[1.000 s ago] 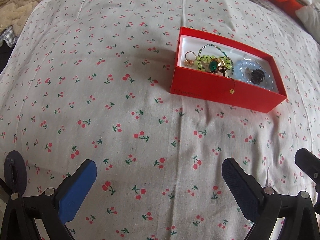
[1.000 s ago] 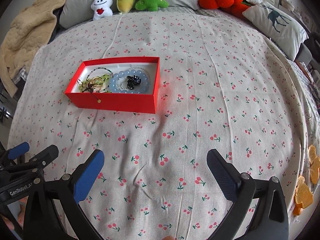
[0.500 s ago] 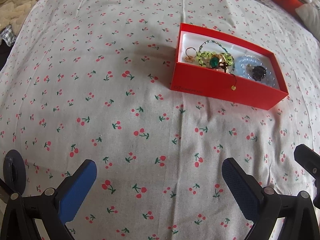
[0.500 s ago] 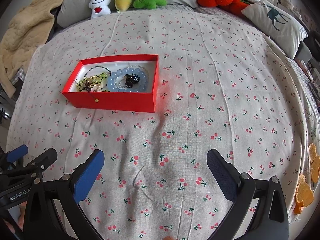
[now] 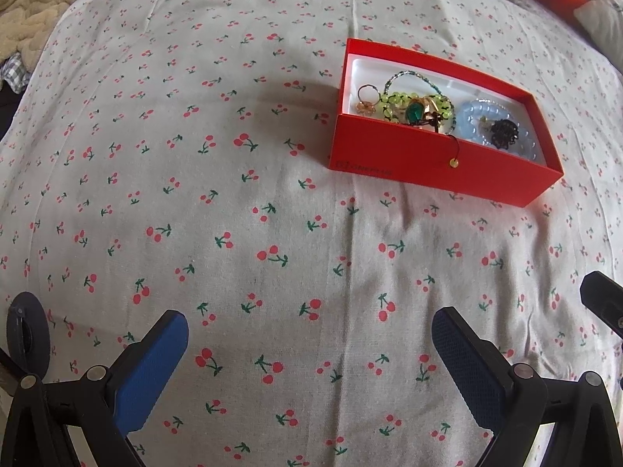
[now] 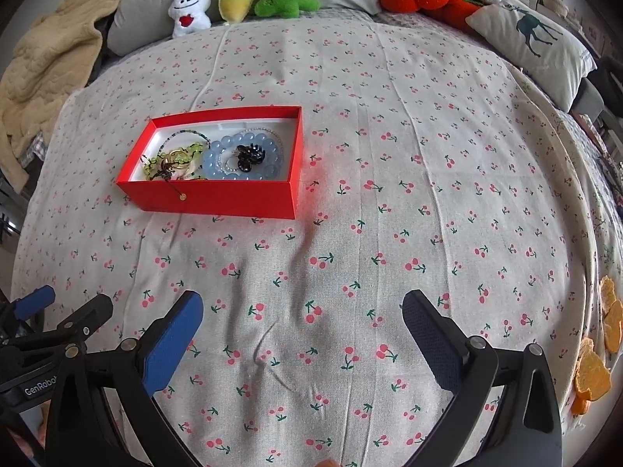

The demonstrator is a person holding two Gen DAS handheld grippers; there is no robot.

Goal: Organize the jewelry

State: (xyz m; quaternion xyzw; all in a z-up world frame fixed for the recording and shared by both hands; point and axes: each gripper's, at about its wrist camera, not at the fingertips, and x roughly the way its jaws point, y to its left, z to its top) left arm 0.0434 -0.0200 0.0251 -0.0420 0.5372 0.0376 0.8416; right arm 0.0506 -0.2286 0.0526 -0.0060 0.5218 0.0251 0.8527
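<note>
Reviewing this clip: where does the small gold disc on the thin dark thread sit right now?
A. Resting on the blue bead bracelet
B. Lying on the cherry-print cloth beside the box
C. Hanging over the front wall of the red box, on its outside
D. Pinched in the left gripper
C: the gold disc dangles on its thread against the outer front wall of the red box, while both grippers hang open and empty short of the box.

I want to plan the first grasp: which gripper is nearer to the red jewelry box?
Roughly equal, perhaps left. From the left gripper the red jewelry box lies ahead to its right; from the right gripper, ahead to its left. Both are open, well short.
</note>
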